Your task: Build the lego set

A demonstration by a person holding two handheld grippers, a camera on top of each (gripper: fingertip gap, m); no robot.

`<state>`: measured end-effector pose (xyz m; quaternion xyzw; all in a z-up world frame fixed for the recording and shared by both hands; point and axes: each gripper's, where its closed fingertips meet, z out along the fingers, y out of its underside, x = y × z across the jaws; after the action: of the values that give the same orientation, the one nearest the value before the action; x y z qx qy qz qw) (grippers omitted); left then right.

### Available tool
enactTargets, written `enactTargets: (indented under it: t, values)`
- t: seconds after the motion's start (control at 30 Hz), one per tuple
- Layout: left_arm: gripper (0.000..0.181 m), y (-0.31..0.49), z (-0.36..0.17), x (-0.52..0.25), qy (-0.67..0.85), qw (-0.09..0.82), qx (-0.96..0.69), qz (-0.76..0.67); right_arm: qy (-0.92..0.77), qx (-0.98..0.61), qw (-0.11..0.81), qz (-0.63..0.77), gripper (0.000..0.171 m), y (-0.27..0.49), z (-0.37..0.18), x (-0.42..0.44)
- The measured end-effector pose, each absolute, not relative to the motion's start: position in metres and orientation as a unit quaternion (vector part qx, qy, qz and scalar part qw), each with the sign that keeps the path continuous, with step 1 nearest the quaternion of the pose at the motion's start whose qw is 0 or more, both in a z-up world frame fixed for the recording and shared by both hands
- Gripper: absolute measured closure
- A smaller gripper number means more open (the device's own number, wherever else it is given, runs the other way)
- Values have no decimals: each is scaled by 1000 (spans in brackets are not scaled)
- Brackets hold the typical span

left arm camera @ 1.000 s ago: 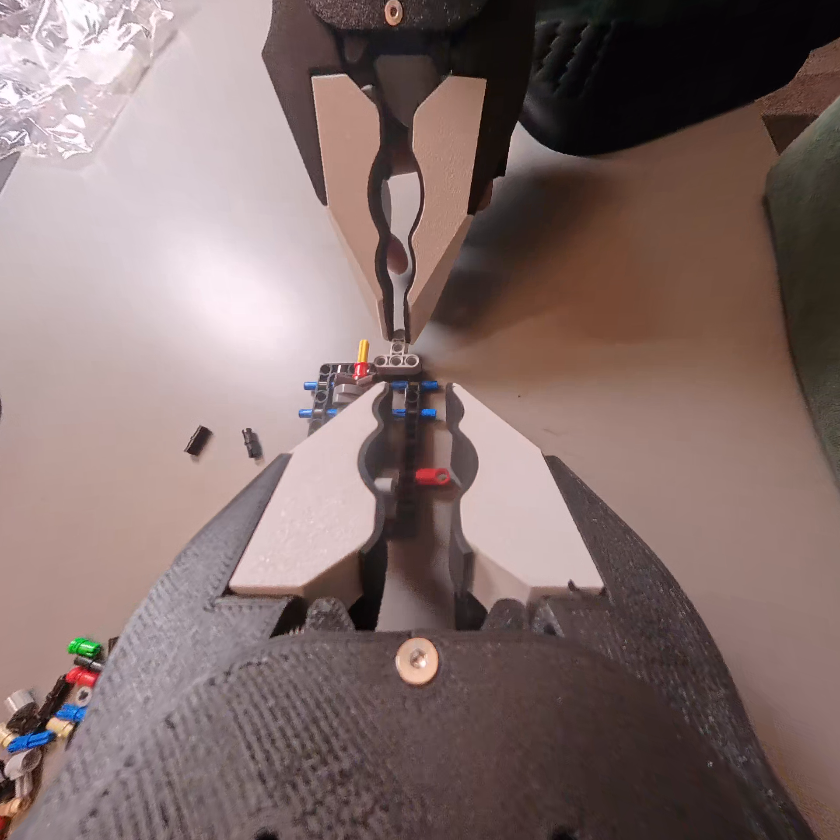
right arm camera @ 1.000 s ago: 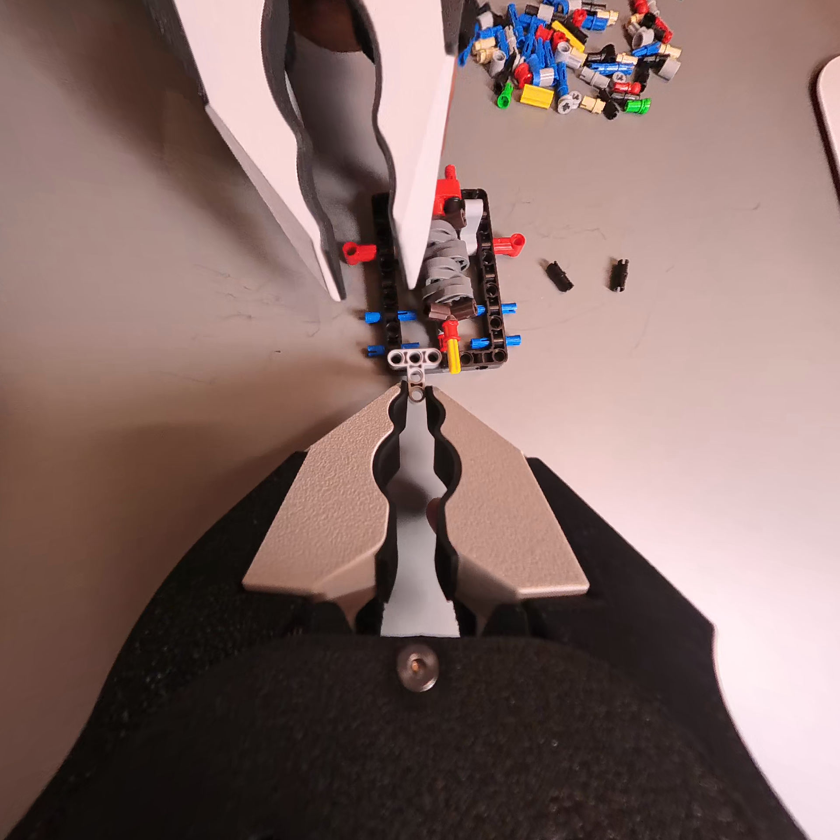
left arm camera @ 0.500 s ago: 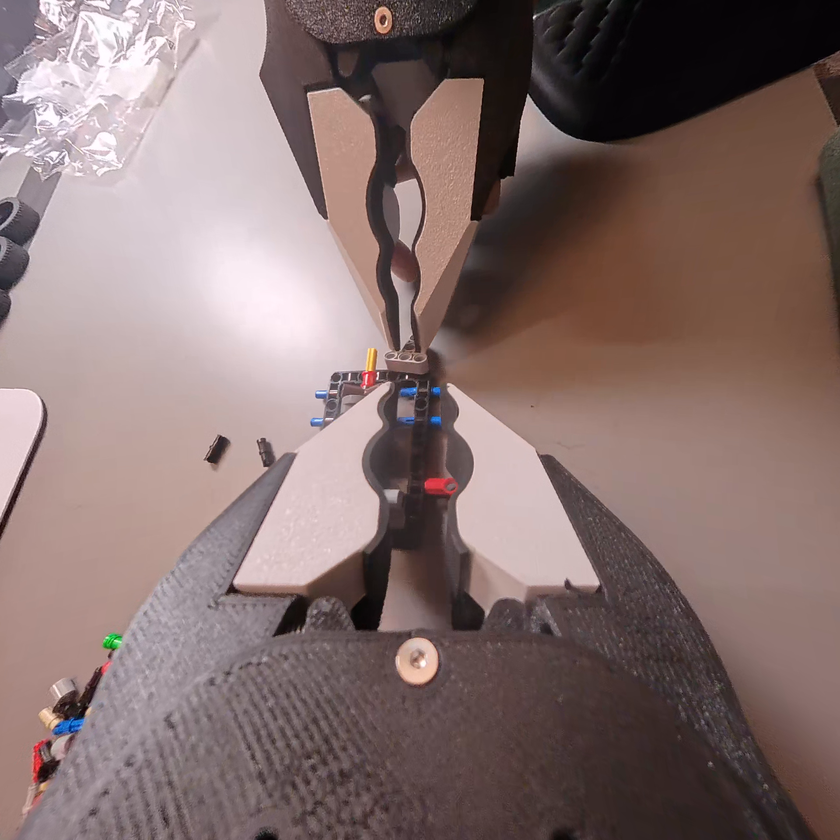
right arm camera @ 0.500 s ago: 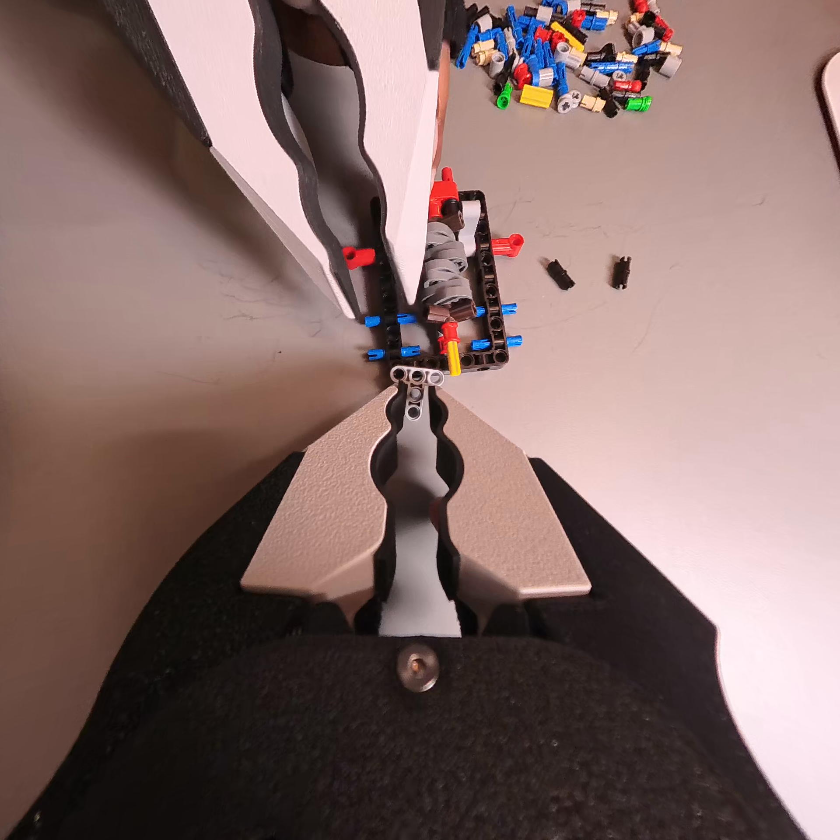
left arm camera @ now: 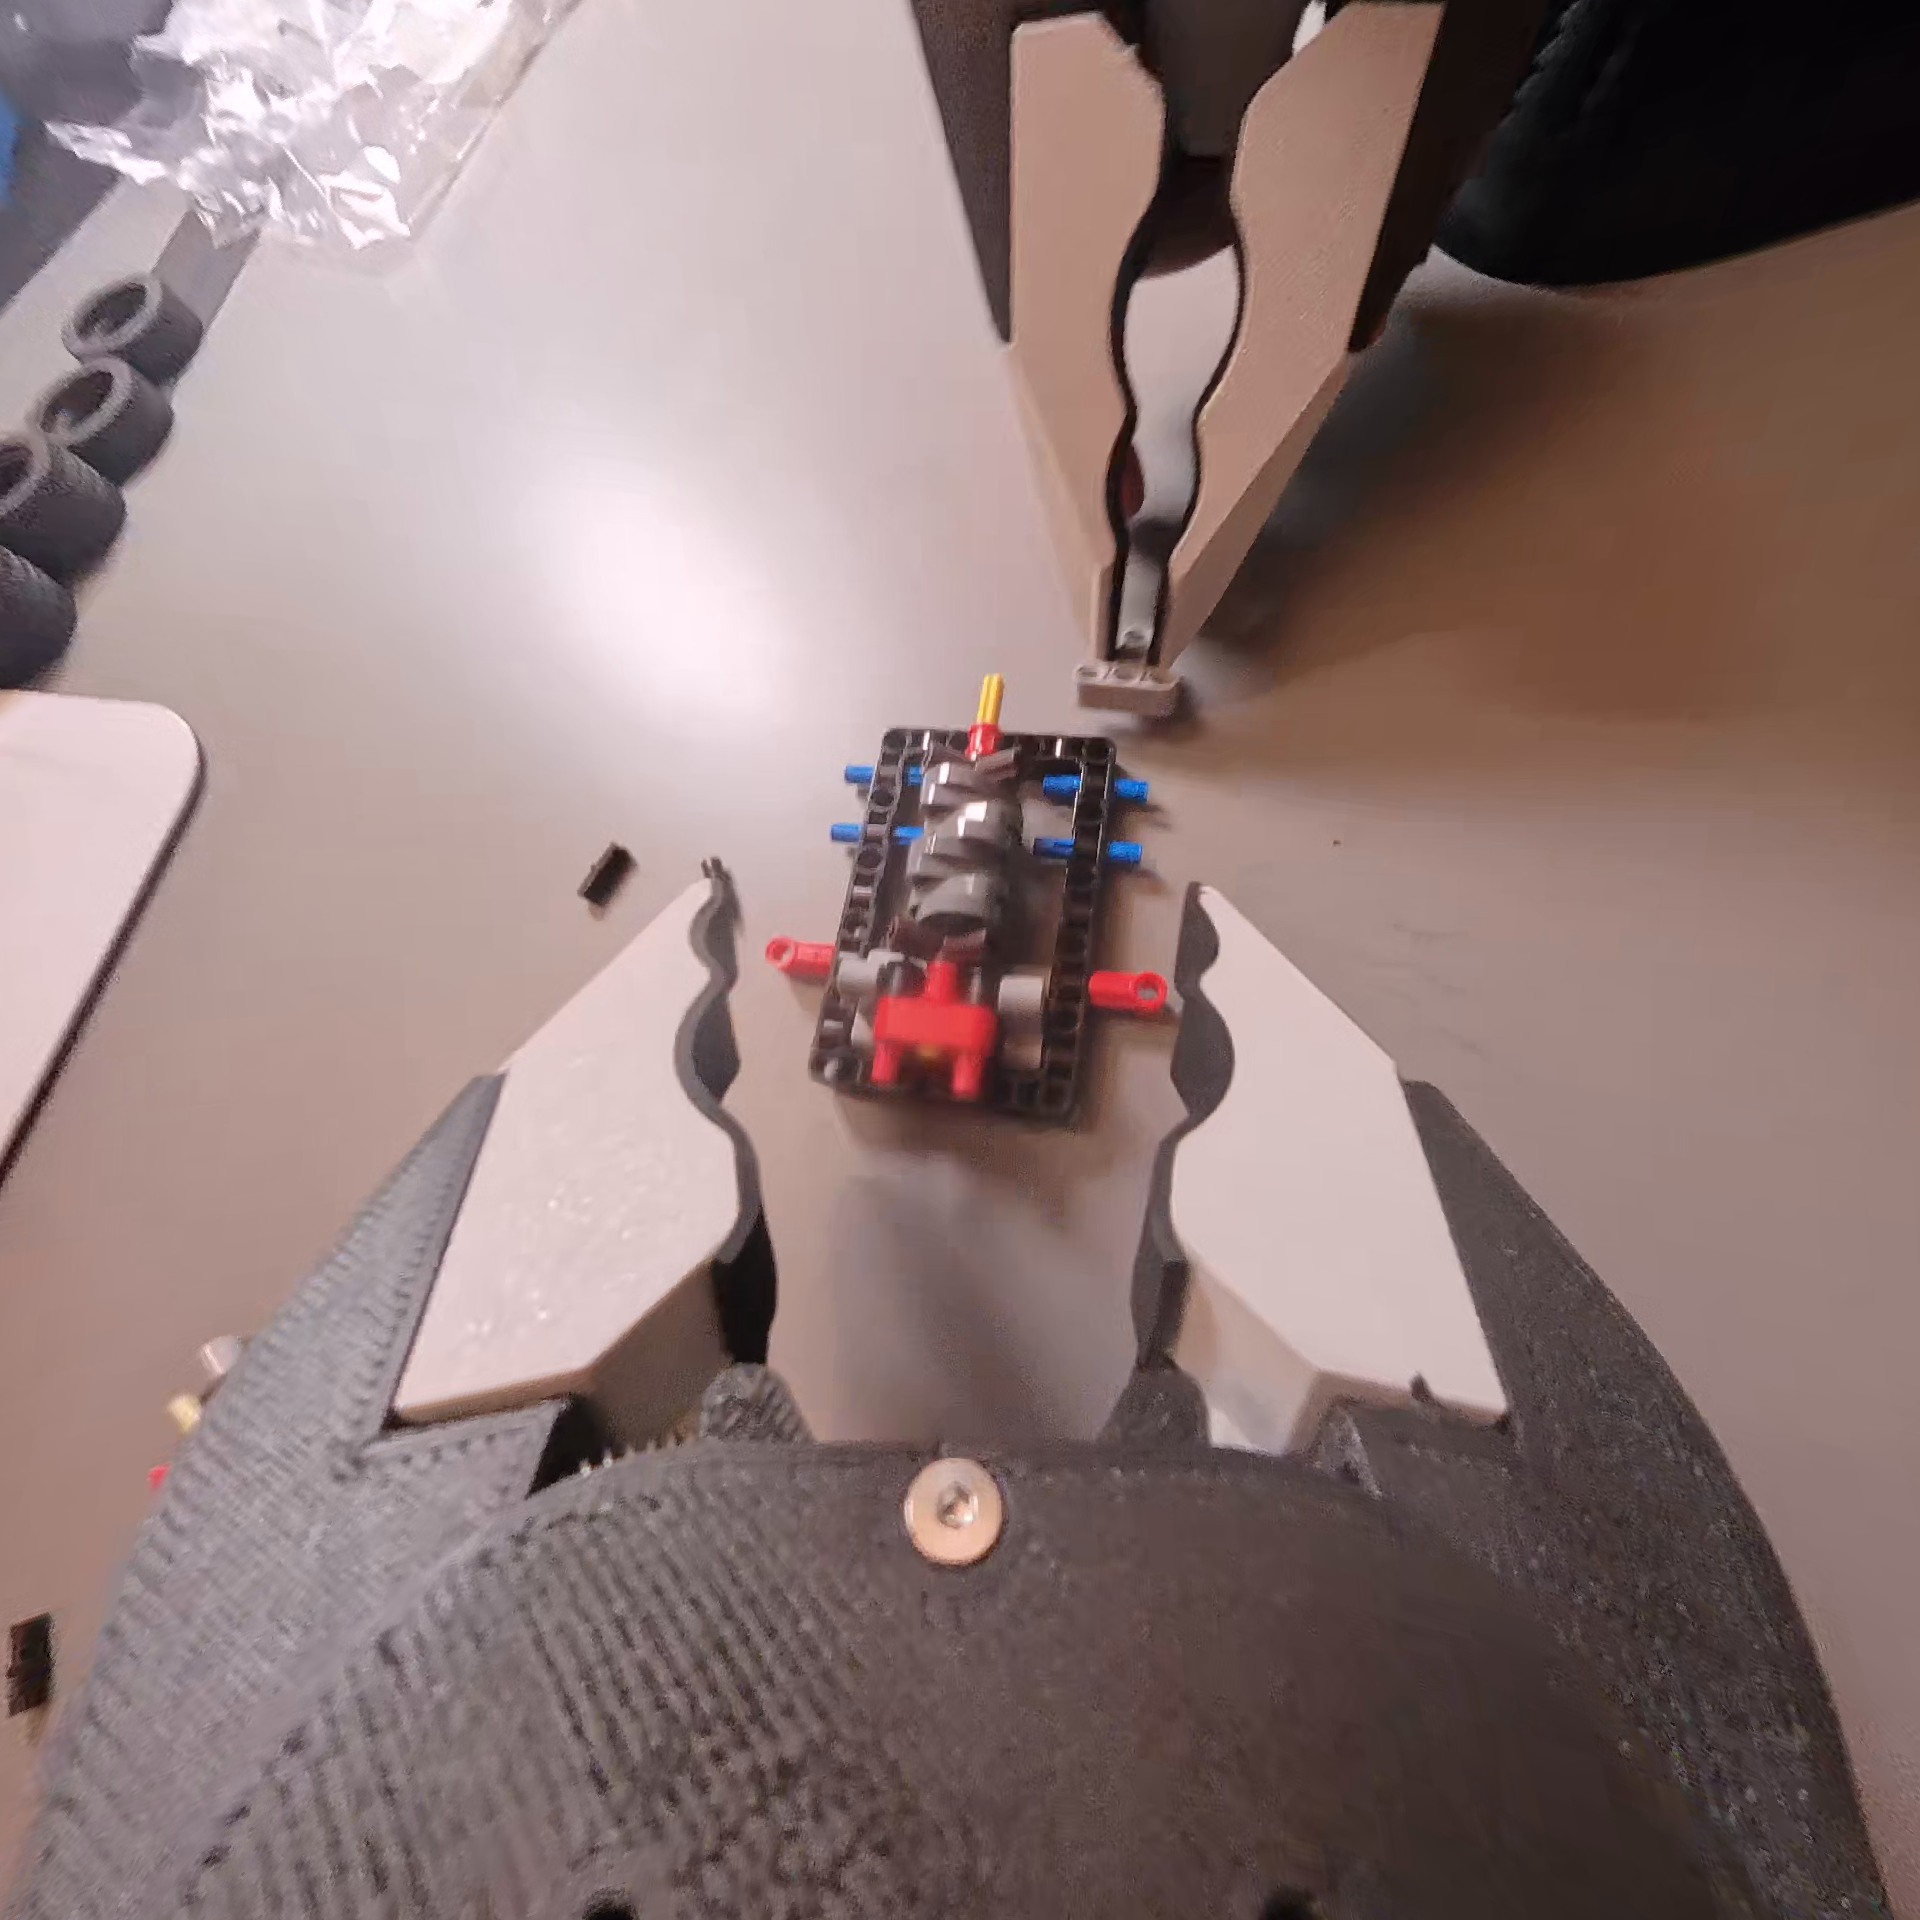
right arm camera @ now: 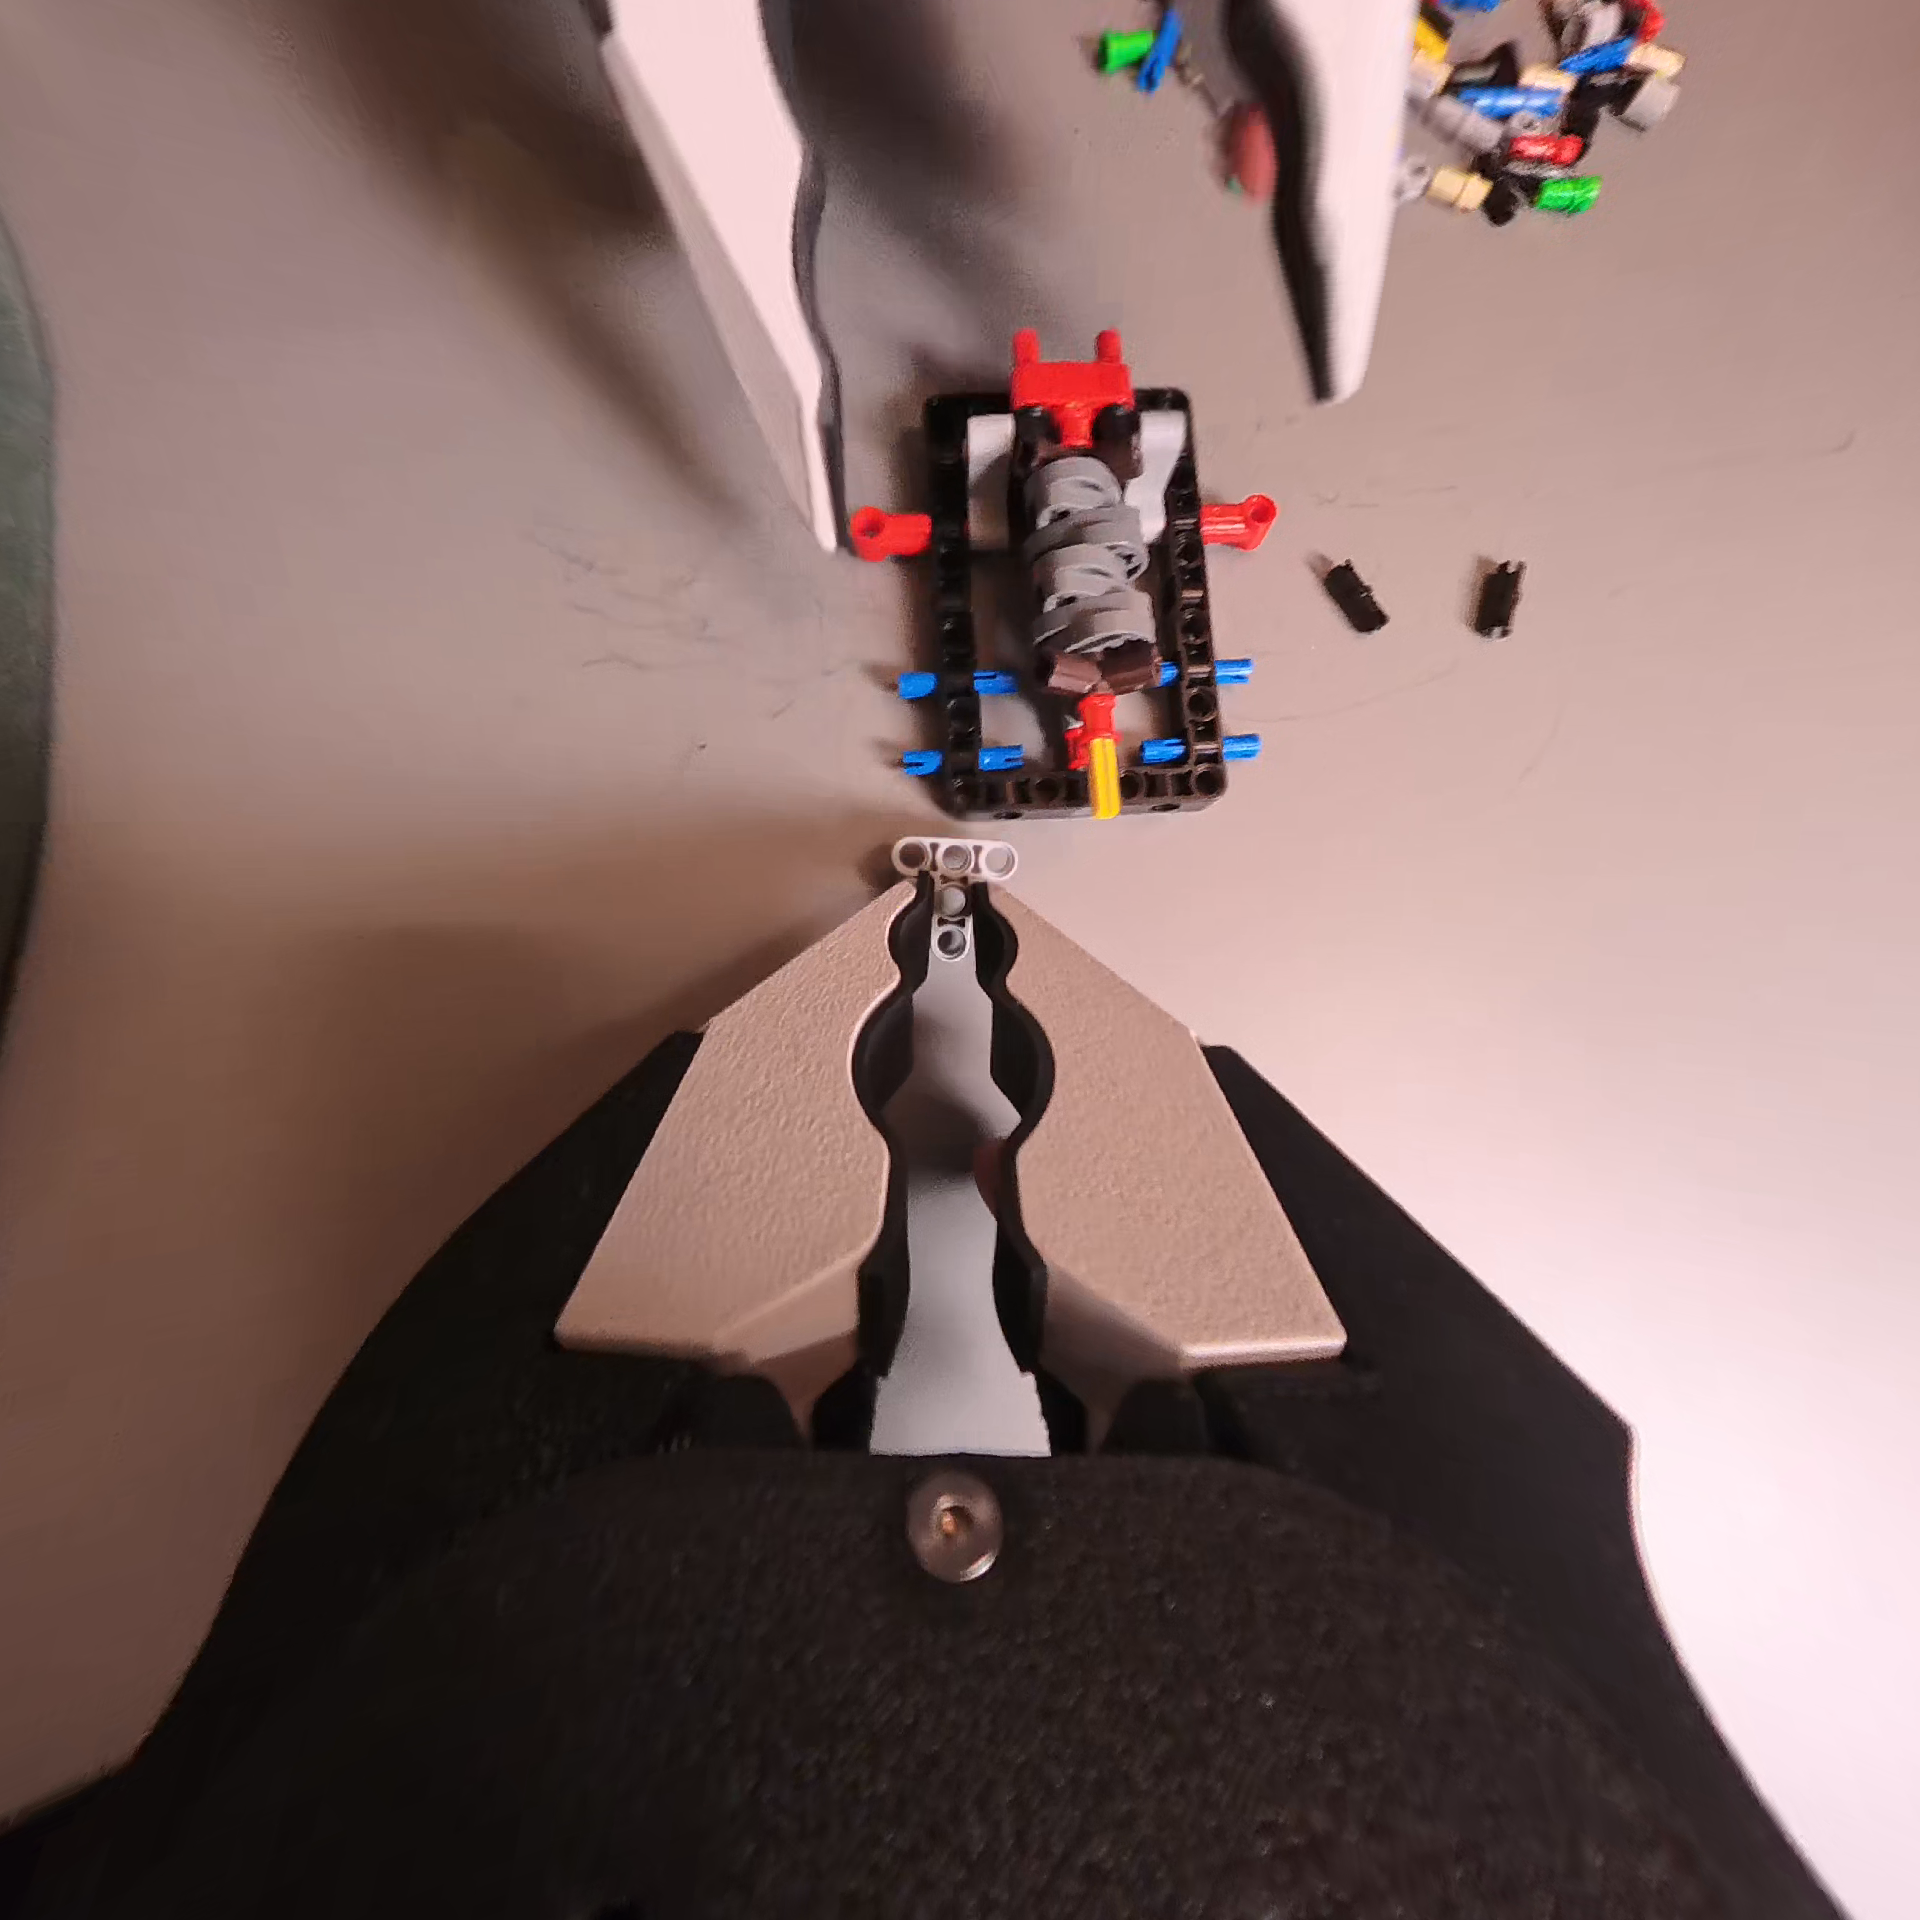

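Observation:
A black rectangular frame (left arm camera: pixel 1081 925) lies flat on the table, with a grey crankshaft inside, a red piece at one end, a yellow axle at the other, and blue and red pins on its sides. It also shows in the right wrist view (right arm camera: pixel 1195 623). My left gripper (left arm camera: pixel 951 899) is open wide and empty, its fingers (right arm camera: pixel 748 260) either side of the frame's red end. My right gripper (right arm camera: pixel 954 896) is shut on a light grey T-shaped beam (right arm camera: pixel 954 860). It holds the beam just short of the frame's yellow-axle end. The beam also shows in the left wrist view (left arm camera: pixel 1127 688).
Two loose black pins (right arm camera: pixel 1351 594) lie beside the frame. A pile of small coloured pieces (right arm camera: pixel 1527 114) sits beyond it. Black tyres (left arm camera: pixel 83 436), a crumpled clear bag (left arm camera: pixel 301 104) and a pale board (left arm camera: pixel 73 883) lie to the left. My hands' fingertips stand some 7 cm from each other.
My left gripper has opened, let go of the frame's side beam and drawn back. My right gripper has pulled the T-shaped beam a little away from the frame's end.

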<state>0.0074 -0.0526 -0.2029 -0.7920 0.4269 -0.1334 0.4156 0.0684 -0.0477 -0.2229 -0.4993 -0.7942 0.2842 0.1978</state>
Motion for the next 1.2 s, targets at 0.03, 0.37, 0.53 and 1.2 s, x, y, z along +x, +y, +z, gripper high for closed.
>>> enactTargets:
  t: [0.03, 0.37, 0.53, 1.2]
  values:
    - [92, -55, -206, 4, 424, 403, -798, -145, -799, -497, 187, 283, 166, -51, -223, 72]
    - [116, -64, -232, -9, 429, 342, -819, -167, -805, -490, 186, 277, 158, -52, -219, 74]
    - [122, -65, -231, -12, 434, 341, -817, -167, -733, -537, 272, 318, 163, 3, -183, 42]
    - [127, -64, -192, -50, 360, 410, -804, -238, -783, -525, 229, 245, 168, 22, -214, -29]
